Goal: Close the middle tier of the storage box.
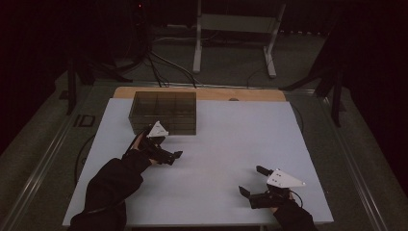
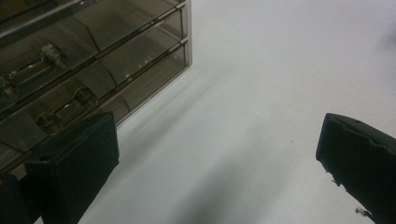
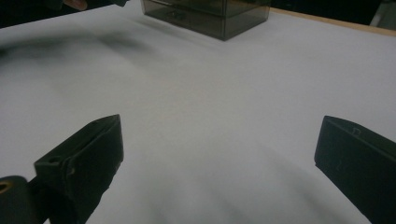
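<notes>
Lettering or labels cannot be made out anywhere — the smoky clear drawer box (image 1: 163, 112) carries no readable mark in these dim pictures. It stands at the far left of the white table (image 1: 231, 144), near the strip of bare wood along the far edge. The left gripper (image 1: 166, 150) hovers just in front of the box's near face, its jaws spread wide with nothing between them; in the left gripper view the drawer fronts and their small handles (image 2: 51, 56) lie just beyond one jaw. The right gripper (image 1: 253, 180) sits well apart, near the front right corner, jaws likewise spread and empty — broad bare tabletop lies between it and the box.
</notes>
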Demonstrator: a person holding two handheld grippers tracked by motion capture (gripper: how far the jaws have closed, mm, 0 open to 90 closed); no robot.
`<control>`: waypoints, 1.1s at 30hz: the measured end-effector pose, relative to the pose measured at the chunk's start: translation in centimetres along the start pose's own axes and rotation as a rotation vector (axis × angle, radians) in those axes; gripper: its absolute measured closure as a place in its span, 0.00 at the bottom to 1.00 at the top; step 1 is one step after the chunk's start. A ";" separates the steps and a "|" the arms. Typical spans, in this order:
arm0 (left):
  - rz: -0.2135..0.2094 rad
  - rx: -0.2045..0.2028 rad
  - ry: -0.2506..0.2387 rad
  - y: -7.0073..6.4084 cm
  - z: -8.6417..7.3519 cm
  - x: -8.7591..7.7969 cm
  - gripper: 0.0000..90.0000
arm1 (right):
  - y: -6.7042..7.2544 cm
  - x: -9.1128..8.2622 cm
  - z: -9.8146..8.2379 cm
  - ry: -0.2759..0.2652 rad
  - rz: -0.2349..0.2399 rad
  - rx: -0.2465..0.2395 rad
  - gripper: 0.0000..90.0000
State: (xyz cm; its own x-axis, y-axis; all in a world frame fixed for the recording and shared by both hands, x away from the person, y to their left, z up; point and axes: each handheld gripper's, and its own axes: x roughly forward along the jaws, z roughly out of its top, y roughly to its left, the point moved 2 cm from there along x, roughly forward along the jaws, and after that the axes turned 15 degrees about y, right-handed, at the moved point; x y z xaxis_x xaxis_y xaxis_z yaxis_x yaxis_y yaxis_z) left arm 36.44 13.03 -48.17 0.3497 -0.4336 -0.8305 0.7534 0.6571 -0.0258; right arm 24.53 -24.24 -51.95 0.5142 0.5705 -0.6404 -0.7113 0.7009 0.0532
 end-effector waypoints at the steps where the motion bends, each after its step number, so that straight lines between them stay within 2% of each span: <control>1: -0.001 0.005 -0.007 0.0 0.0 -0.1 0.01 | 0.0 0.0 0.0 -0.003 0.000 -0.003 0.01; 10: -0.002 0.014 -0.012 0.0 -1.1 -0.8 0.01 | 0.0 0.0 -0.1 0.004 -0.001 -0.001 0.01; 19: 0.000 0.005 -0.012 -0.1 -2.0 -1.4 0.01 | 0.0 0.0 0.0 -0.001 -0.004 -0.003 0.01; 23: -0.011 0.007 -0.008 -0.3 -2.6 -1.4 0.01 | 0.0 -0.1 0.0 -0.002 -0.004 -0.004 0.01; 27: -0.008 0.012 -0.036 -0.5 -3.0 -1.5 0.01 | 0.0 0.0 -0.1 0.005 -0.002 0.000 0.01; 33: -0.009 0.006 -0.038 -0.5 -3.7 -1.6 0.01 | 0.0 0.0 -0.1 0.004 0.000 0.000 0.01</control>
State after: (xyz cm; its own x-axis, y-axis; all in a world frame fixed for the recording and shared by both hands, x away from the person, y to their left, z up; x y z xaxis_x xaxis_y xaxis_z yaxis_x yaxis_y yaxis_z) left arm 33.43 15.70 -48.87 0.3636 -0.4623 -0.8087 0.7596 0.6497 -0.0299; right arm 24.49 -24.26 -52.02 0.5125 0.5685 -0.6436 -0.7110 0.7012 0.0532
